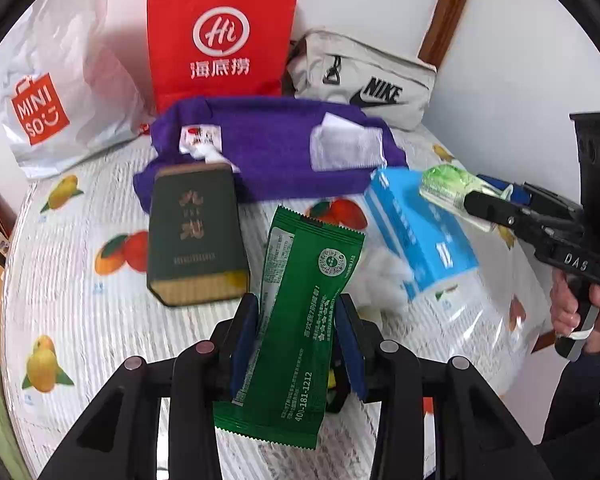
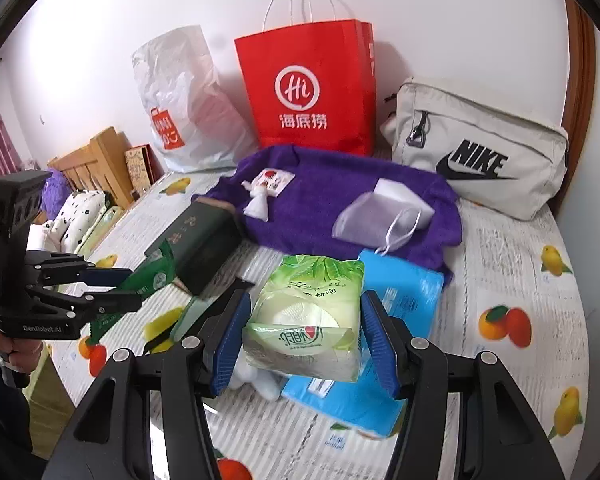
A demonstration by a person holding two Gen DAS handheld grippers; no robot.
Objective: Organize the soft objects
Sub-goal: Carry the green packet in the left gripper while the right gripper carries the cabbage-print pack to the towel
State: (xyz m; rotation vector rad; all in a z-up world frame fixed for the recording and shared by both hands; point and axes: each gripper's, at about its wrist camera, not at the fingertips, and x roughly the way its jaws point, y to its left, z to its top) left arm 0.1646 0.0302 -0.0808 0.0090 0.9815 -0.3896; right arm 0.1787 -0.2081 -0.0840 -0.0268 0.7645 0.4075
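now your left hand-held gripper (image 1: 296, 320) is pinching the green wet-wipe packet (image 1: 300, 320), and your right hand-held gripper (image 2: 304, 332) is squeezing the green tissue pack (image 2: 308, 316).

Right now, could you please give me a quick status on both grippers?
Left gripper clamped on green sachet, lifted. Right gripper holding pale green tissue pack. Blue tissue pack below; nothing blocking.

black grippers (image 1: 296, 332), blue pads (image 2: 230, 340), dark sleeve (image 1: 580, 412).
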